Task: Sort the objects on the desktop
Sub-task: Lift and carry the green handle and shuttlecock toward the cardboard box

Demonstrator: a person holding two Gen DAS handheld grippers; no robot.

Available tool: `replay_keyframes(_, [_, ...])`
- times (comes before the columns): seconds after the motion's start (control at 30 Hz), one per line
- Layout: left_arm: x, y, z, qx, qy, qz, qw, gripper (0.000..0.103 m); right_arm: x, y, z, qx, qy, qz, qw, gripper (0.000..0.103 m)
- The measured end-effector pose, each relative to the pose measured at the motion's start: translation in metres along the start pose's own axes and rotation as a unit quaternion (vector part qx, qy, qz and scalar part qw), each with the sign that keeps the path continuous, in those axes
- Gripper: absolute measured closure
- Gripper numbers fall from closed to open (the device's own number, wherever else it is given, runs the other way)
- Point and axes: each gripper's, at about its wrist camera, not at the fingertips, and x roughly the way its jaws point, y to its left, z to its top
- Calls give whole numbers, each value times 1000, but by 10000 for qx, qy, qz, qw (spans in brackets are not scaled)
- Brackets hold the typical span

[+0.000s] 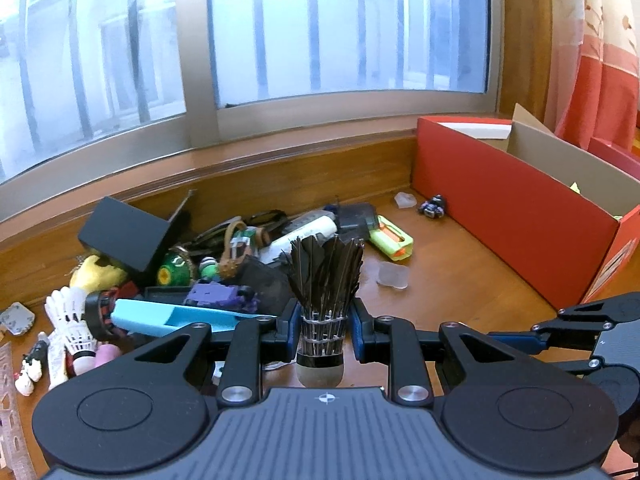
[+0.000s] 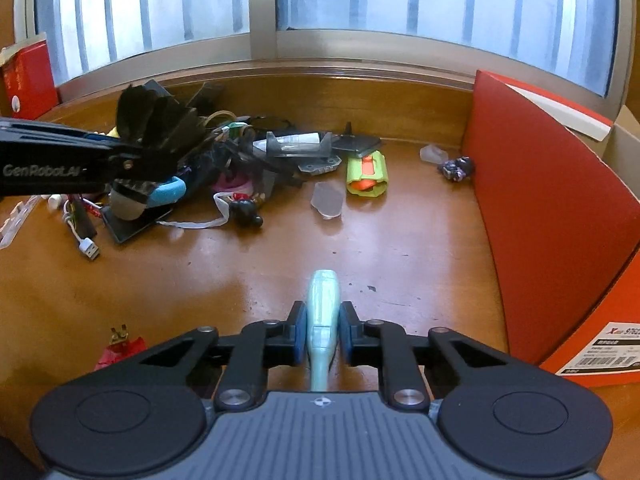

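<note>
We count two tools, the left tool (image 1: 322, 330) and the right tool (image 2: 322, 330). Shuttlecocks number three: one black shuttlecock (image 1: 322, 300), and two white shuttlecocks (image 1: 66, 304) (image 1: 80, 342) at nine o'clock. One red box (image 1: 516, 204) stands at two o'clock, and one green toy blaster (image 1: 390, 238) lies at twelve o'clock.

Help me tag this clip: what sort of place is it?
Probably a home desk by a window: barred window, wooden desk, toy clutter, red shoebox.
</note>
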Motion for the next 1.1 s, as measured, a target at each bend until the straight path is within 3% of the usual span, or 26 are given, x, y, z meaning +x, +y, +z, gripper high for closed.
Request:
replay_keyframes(0.33, [-4,0,6,-51,-108,46,9999,76,-26,-11,19,237,-414,243,9986,84])
replay_keyframes(0.6, [-2,-21,34,-6,-403,-38,9992,76,-56,-37,43,383,-832,462,9947,84])
replay_keyframes(1.1, [16,-116,103,133,-969,-375,9945,76,-96,-138,74,728,-1400,776,9844,84])
